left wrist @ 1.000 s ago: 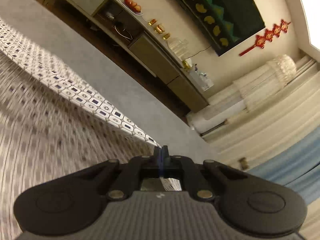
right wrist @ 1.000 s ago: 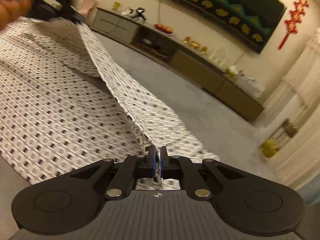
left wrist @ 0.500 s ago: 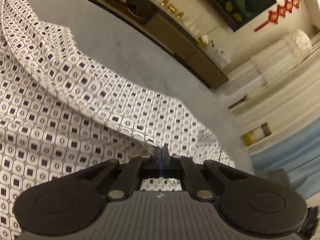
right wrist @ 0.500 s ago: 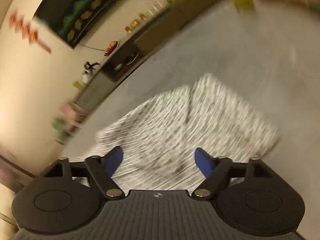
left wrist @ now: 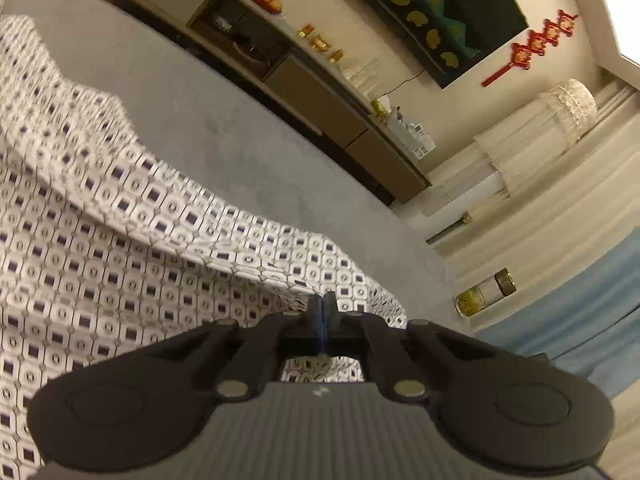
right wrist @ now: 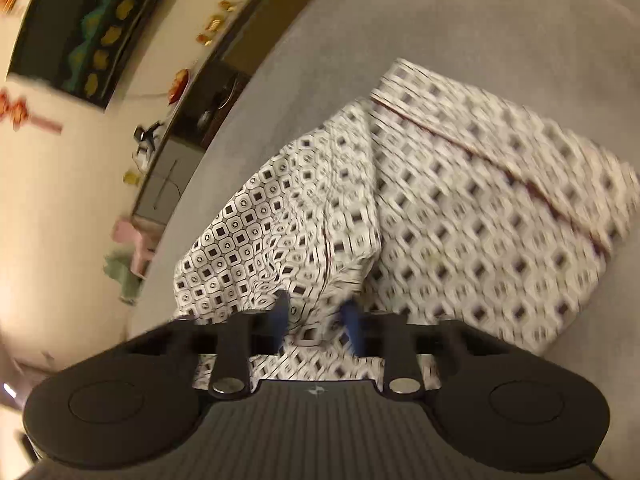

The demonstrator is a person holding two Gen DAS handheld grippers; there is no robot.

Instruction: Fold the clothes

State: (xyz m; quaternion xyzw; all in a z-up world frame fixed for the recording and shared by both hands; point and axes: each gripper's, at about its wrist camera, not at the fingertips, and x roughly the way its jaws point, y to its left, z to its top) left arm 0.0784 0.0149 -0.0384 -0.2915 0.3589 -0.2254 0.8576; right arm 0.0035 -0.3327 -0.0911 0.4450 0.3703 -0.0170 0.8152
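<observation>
left gripper (left wrist: 322, 307): blue-padded jaws pressed fully together, pinching an edge of the patterned garment (left wrist: 120, 264); cloth rises in a taut ridge from the pinch toward upper left of the left wrist view. right gripper (right wrist: 318, 320): jaws closing, a visible gap between the blue pads (right wrist: 282, 314), a bunched fold of the same garment (right wrist: 440, 220) lying between them; blur makes it hard to tell whether the pads press the cloth yet. garment white with small dark squares, spread over a grey carpeted surface (left wrist: 224, 128), partly doubled over itself, with a thin dark seam line running across the upper layer in the right wrist view. background: low cabinet (left wrist: 320, 92) along the wall, dark wall hanging (left wrist: 432, 4) with yellow shapes, red knot ornament (left wrist: 532, 50).
</observation>
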